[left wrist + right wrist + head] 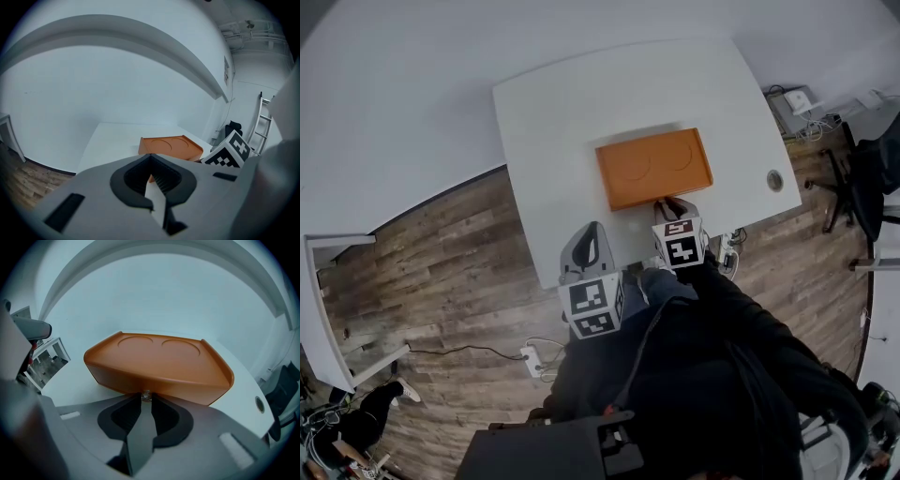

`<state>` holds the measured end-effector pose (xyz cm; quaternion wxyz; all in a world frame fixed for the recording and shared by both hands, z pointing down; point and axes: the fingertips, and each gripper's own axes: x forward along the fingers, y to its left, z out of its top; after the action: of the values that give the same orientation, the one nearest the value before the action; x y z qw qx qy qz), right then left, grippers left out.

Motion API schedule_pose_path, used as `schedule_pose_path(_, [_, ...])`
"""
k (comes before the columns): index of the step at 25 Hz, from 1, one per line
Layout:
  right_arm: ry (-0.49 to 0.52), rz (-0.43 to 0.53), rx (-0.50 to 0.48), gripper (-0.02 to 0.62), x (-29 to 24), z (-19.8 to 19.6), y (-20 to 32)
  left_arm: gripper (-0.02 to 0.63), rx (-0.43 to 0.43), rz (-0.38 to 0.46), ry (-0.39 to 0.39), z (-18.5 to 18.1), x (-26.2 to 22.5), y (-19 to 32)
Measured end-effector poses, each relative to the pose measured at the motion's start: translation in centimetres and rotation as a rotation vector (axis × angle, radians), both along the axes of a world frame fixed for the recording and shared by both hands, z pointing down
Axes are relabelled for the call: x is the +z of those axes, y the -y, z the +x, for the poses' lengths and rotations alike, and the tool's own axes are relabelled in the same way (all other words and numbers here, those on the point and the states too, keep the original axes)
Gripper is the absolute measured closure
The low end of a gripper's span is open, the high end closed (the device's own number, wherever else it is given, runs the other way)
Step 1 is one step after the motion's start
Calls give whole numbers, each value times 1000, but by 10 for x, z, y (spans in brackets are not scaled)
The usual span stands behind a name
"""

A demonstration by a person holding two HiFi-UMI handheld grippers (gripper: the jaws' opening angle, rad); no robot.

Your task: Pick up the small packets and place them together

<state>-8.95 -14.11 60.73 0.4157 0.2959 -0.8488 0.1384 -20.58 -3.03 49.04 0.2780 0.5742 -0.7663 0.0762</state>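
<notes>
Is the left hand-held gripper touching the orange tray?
No, the left hand-held gripper is at the near edge of the white table, clearly apart from the orange tray.

The left gripper (151, 158) is seen with its jaws closed together. Behind their tips an orange tray (171, 146) is placed on the white worktop (112, 140). Right of the tray a cube with square markers (230, 152) is seen, and wooden floor (23, 180) at the lower left.
</notes>
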Motion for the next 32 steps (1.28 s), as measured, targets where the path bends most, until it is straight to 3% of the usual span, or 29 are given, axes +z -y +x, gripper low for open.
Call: schedule_pose_path(32, [-1, -46, -29, 529, 0, 32, -39, 609, 65, -42, -30, 29, 22, -1])
